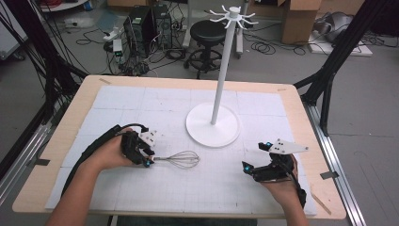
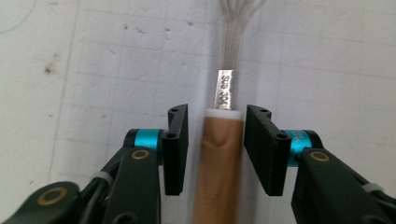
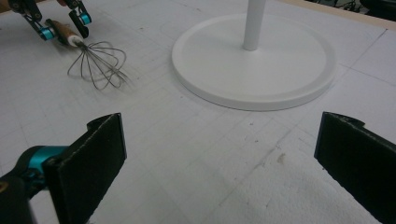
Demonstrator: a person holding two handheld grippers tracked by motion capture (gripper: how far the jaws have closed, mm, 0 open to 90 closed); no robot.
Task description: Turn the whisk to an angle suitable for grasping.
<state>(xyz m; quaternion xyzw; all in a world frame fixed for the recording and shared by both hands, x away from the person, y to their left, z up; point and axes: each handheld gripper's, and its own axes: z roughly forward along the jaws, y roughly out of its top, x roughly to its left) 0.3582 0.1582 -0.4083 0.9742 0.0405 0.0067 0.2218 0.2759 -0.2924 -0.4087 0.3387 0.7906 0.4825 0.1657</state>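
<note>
A wire whisk with a brown handle lies flat on the white gridded mat, wires pointing right toward the stand. My left gripper straddles the handle near its white collar, and in the left gripper view its jaws stand open with a gap on each side of the handle. The right gripper view shows the whisk far off with that gripper around its handle. My right gripper rests at the front right, jaws spread wide with nothing between them.
A white hanger stand with a round base and a tall pole with hooks at its top rises from the middle of the mat, its base just beyond my right gripper. The table's wooden rim frames the mat.
</note>
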